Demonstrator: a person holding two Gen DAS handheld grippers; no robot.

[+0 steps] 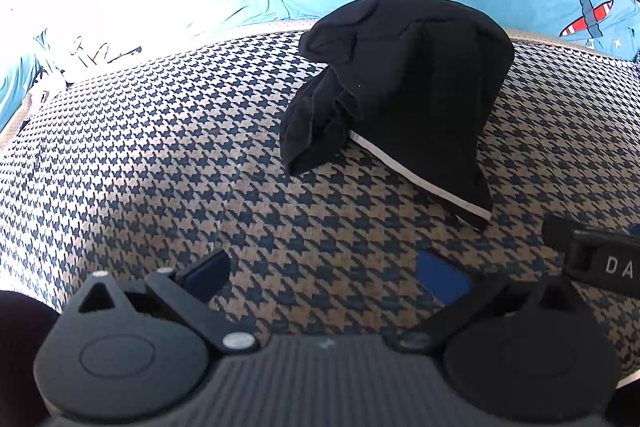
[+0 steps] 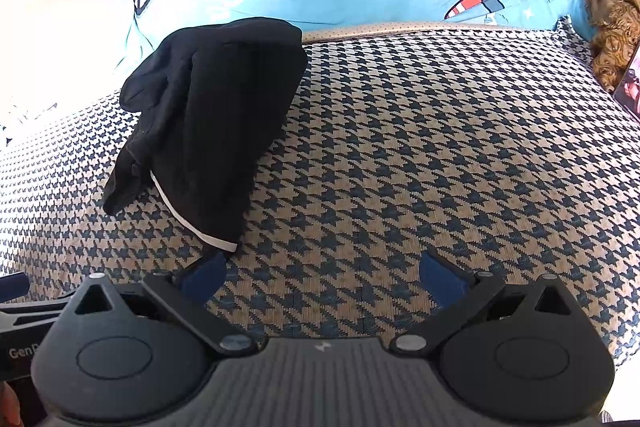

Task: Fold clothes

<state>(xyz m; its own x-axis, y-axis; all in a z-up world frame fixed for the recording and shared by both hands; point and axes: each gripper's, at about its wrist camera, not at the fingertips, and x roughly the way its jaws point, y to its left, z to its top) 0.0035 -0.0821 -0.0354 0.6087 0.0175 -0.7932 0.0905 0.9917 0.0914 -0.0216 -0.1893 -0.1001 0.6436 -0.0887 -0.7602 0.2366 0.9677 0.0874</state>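
matte black left claw (image 1: 324,273) and right claw (image 2: 322,277), blue-padded fingertips (image 2: 440,277) (silver pivot screws), ribbed grey bodies

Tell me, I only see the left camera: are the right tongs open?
Observer: Yes, the right tongs are open and hold nothing.
Operator: Are they near the black clothes?
Observer: One blue fingertip is right by the white-trimmed corner of the black garment. I cannot tell whether they touch.
Operator: Is anything else over there?
Observer: A brown patterned cloth lies bunched at the far right edge of the houndstooth cover.
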